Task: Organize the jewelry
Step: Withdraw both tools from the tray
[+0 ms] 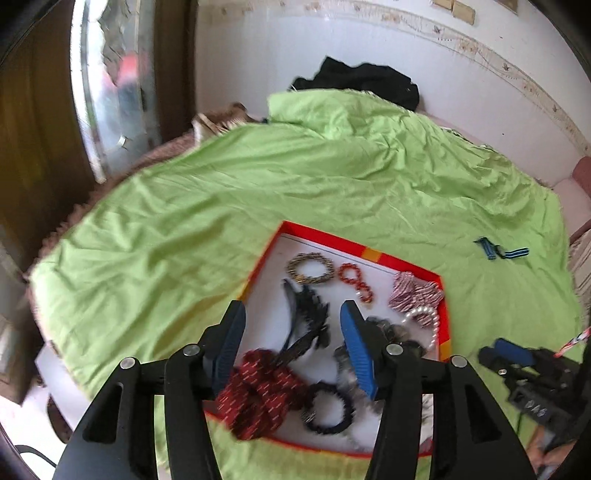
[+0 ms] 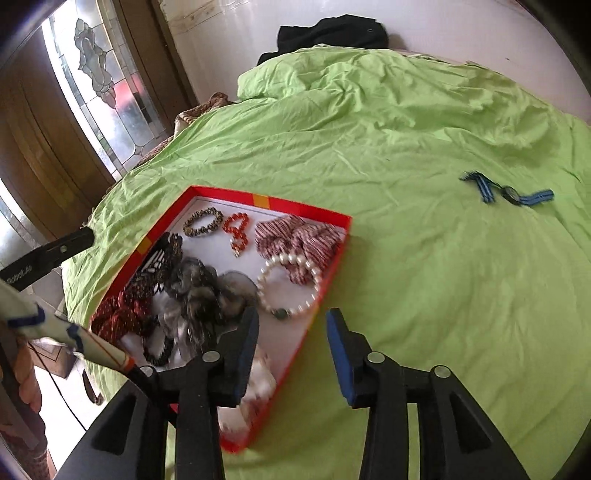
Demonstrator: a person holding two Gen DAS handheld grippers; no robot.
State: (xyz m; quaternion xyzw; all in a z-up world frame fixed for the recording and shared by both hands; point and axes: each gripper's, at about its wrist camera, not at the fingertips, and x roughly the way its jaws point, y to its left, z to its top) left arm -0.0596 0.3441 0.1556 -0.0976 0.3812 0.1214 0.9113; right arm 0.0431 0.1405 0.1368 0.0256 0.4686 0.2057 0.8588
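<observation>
A red-rimmed box lid (image 1: 364, 248) (image 2: 295, 207) lies on the green sheet and holds jewelry: a gold bracelet (image 1: 310, 266) (image 2: 203, 221), a red bead bracelet (image 1: 355, 281) (image 2: 236, 230), a pearl bracelet (image 2: 290, 286) (image 1: 424, 317), striped scrunchies (image 1: 413, 295) (image 2: 299, 240), a red dotted scrunchie (image 1: 262, 391), a black hair clip (image 1: 306, 321) and a dark scrunchie (image 1: 328, 406). My left gripper (image 1: 293, 310) is open and empty above the lid. My right gripper (image 2: 293, 317) is open and empty over the lid's right edge. A blue striped item (image 1: 500, 252) (image 2: 506, 192) lies apart on the sheet.
The green sheet (image 1: 258, 192) (image 2: 443, 277) covers the bed. A black garment (image 1: 362, 79) (image 2: 328, 33) lies at the far end by the white wall. A wooden door with glass (image 2: 92, 85) stands at the left. The right gripper shows in the left wrist view (image 1: 532, 373).
</observation>
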